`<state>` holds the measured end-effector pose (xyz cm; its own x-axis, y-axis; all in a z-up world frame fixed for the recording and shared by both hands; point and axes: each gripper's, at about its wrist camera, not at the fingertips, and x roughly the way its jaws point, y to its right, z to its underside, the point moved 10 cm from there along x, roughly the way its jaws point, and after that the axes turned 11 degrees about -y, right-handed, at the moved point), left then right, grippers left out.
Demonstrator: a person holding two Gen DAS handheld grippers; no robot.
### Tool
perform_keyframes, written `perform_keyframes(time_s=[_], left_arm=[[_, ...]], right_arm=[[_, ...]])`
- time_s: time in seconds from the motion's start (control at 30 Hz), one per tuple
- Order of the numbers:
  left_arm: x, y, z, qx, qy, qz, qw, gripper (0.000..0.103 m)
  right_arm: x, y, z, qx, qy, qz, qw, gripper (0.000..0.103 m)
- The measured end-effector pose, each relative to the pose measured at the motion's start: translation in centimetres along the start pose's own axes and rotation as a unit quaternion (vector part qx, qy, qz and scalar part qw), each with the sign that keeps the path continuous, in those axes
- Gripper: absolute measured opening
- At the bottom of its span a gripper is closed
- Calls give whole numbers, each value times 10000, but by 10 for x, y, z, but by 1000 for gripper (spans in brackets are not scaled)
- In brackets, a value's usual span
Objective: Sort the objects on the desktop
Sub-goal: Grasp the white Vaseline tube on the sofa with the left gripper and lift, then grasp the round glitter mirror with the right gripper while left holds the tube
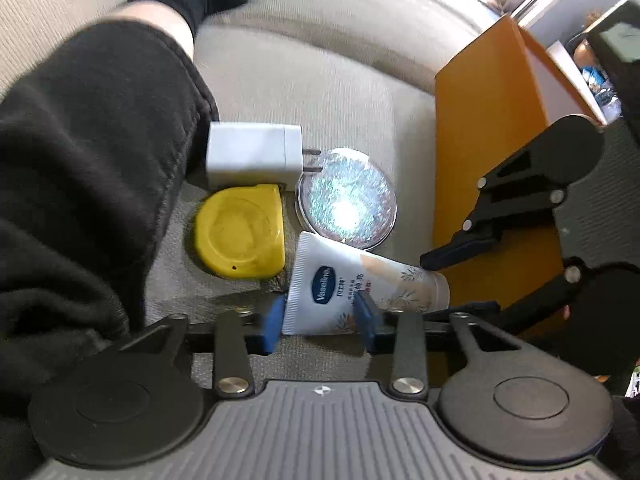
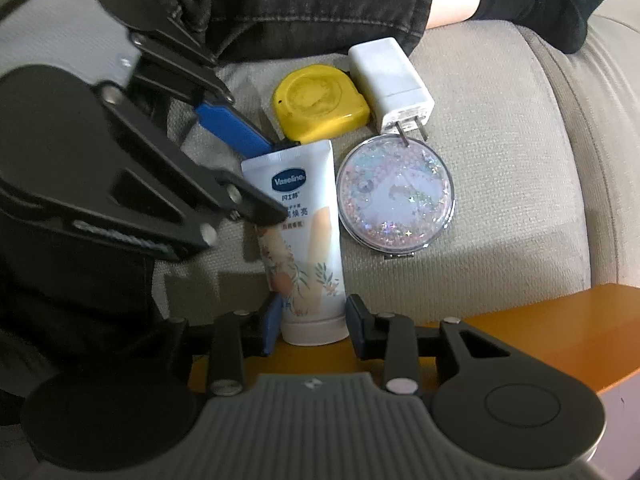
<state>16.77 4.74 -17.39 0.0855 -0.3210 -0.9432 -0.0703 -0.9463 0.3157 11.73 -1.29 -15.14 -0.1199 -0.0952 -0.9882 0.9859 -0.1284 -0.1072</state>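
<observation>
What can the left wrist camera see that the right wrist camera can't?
Only the left wrist view shows the tall side of the orange box and a cluttered room behind it. Only the right wrist view shows the sparkly stars and picture on the round mirror clearly; in the left view it is mostly glare. Both show the Vaseline tube, the yellow tape measure, the white charger, the beige sofa cushion, the left gripper at the tube's flat end and the right gripper at its cap end.
</observation>
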Motion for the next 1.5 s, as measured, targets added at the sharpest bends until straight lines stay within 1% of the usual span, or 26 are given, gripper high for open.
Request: perform_keyframes(time_s=[0.1, 0.2, 0.3, 0.4, 0.47, 0.53, 0.57, 0.6, 0.63, 0.67, 0.7, 0.73, 0.8, 0.83, 0.87, 0.93, 1.0, 1.07, 1.13, 1.2, 1.27, 1.37, 1.4, 1.43, 1.47, 1.5], left_arm=[[-22, 4, 5, 62, 301, 108, 9995, 39], [-39, 12, 8, 225, 540, 282, 9979, 36], [-52, 23, 12, 473, 642, 375, 9961, 36], [-58, 34, 14, 741, 705, 354, 9941, 36], [-54, 42, 10, 803, 688, 481, 9932, 33], [-45, 53, 5, 799, 662, 606, 9928, 31], [-42, 55, 3, 769, 659, 625, 9929, 28], [-39, 55, 1, 667, 666, 648, 9934, 26], [-36, 53, -1, 532, 672, 699, 9939, 24], [-33, 51, -3, 387, 681, 740, 9942, 18], [-28, 49, -6, 300, 706, 711, 9945, 15], [-26, 46, -7, 239, 760, 627, 9949, 11], [-28, 45, -6, 171, 806, 694, 9942, 10], [-31, 45, -4, 192, 848, 664, 9940, 10], [-36, 43, -3, 209, 908, 546, 9941, 10], [-46, 35, 0, 159, 1045, 232, 9941, 9], [-57, 24, 1, 45, 1105, -23, 9939, 9], [-62, 15, 3, -48, 1109, -285, 9934, 9], [-66, 8, 3, -112, 1118, -549, 9922, 9], [-67, 6, 2, -93, 1150, -737, 9906, 9], [-67, 7, 0, -64, 1182, -855, 9893, 9], [-64, 7, -2, -70, 1225, -951, 9879, 9], [-62, 5, -3, -104, 1234, -940, 9878, 9], [-62, 4, -3, -137, 1248, -912, 9879, 9], [-61, 2, -3, -169, 1271, -885, 9878, 9], [-61, 1, -3, -201, 1300, -865, 9875, 9]], right_arm=[[-4, -2, 1, -24, 43, 29, 10000, 38], [-9, -4, 3, -82, 76, 56, 9999, 39], [-15, -4, 6, -153, 180, 63, 9997, 39], [-23, -5, 5, -209, 299, 57, 9993, 38], [-28, -5, 12, -238, 359, 35, 9991, 39], [-31, -6, 14, -261, 409, 12, 9988, 39], [-33, -6, 16, -280, 445, 13, 9986, 39], [-35, -6, 17, -305, 495, 13, 9983, 39], [-40, 1, 24, -314, 542, -2, 9980, 39], [-41, 1, 25, -306, 574, -20, 9979, 39], [-46, 3, 17, -289, 597, -41, 9978, 39], [-48, 3, 17, -267, 631, -76, 9976, 37], [-53, 1, 19, -202, 691, -171, 9973, 38], [-59, 9, 20, -163, 731, -207, 9970, 38], [-62, -1, 25, -119, 784, -231, 9966, 39], [-74, 15, 17, 6, 922, -302, 9953, 52], [-82, 22, 14, 177, 1023, -337, 9940, 52], [-84, 35, 8, 445, 1029, -268, 9933, 52], [-82, 40, 1, 682, 964, -130, 9929, 52], [-75, 49, -7, 868, 846, -37, 9926, 52], [-65, 55, -15, 1039, 695, 86, 9921, 52], [-46, 69, -18, 1333, 455, 102, 9900, 52], [-45, 69, -17, 1471, 390, 51, 9883, 52], [-33, 70, -22, 1620, 348, -99, 9861, 52], [-38, 69, -22, 1759, 352, -278, 9834, 52], [-38, 70, -22, 1890, 324, -365, 9808, 52]])
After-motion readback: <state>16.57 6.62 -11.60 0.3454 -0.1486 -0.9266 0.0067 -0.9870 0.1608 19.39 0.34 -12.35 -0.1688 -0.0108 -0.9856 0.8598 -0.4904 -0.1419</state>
